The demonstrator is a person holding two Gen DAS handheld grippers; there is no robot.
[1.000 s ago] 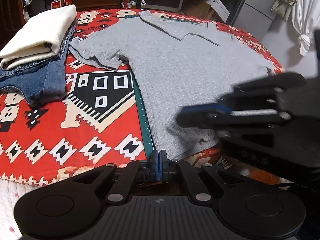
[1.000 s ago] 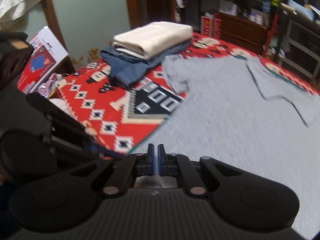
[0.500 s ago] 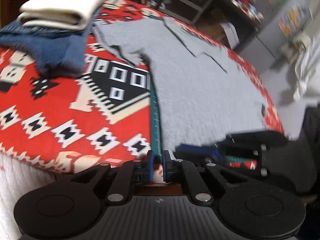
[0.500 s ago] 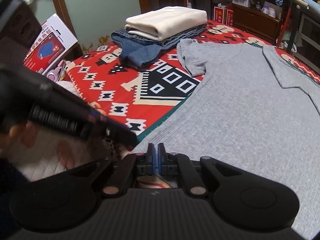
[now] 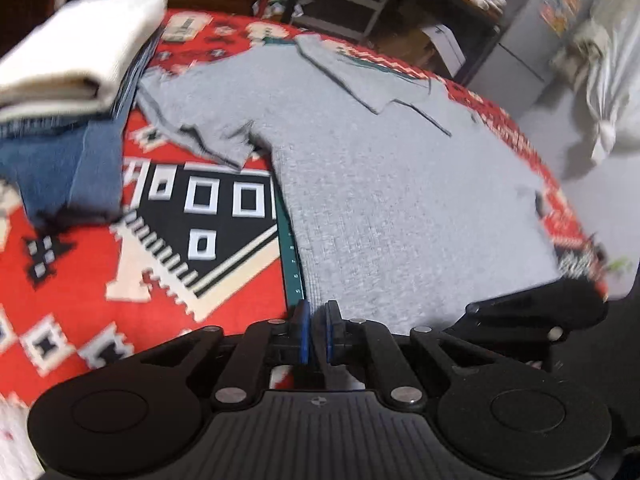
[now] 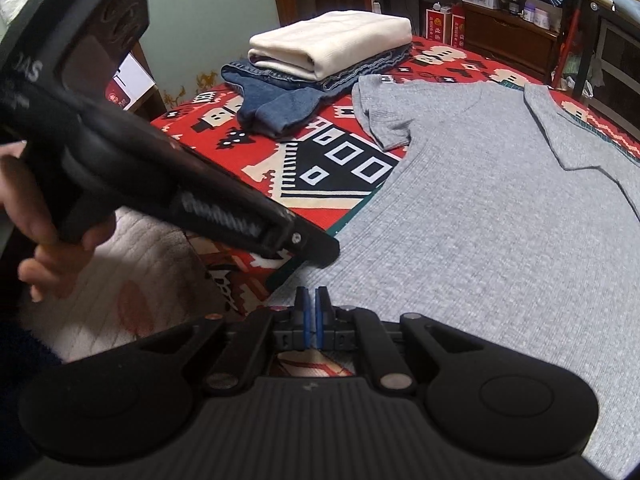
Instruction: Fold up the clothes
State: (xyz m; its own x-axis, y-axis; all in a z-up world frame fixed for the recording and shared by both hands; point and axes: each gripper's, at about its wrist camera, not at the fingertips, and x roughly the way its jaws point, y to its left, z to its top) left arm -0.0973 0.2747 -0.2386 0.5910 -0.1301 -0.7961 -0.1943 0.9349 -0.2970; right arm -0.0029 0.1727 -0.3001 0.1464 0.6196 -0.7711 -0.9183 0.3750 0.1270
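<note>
A grey short-sleeved collared shirt (image 5: 400,200) lies flat on a red patterned cloth (image 5: 80,300), collar at the far end. My left gripper (image 5: 316,312) sits at the near left corner of the hem, its blue pads a narrow gap apart; whether cloth is between them is unclear. In the right wrist view the shirt (image 6: 500,220) fills the right side. There my right gripper (image 6: 311,300) hovers at the near hem with pads nearly touching and nothing held. The left gripper's black body (image 6: 180,184), held by a hand (image 6: 40,240), reaches in just beside it.
A folded cream garment (image 5: 80,52) rests on folded jeans (image 5: 68,168) at the far left of the cloth. A green mat edge (image 5: 290,264) runs along the shirt's left side. Shelves and cabinets (image 5: 352,4) stand behind. A quilted cover (image 6: 152,264) hangs below the near edge.
My left gripper has moved forward onto the hem's left corner and its pads have parted slightly. The right gripper has drawn in beside it at the hem and stays shut.
</note>
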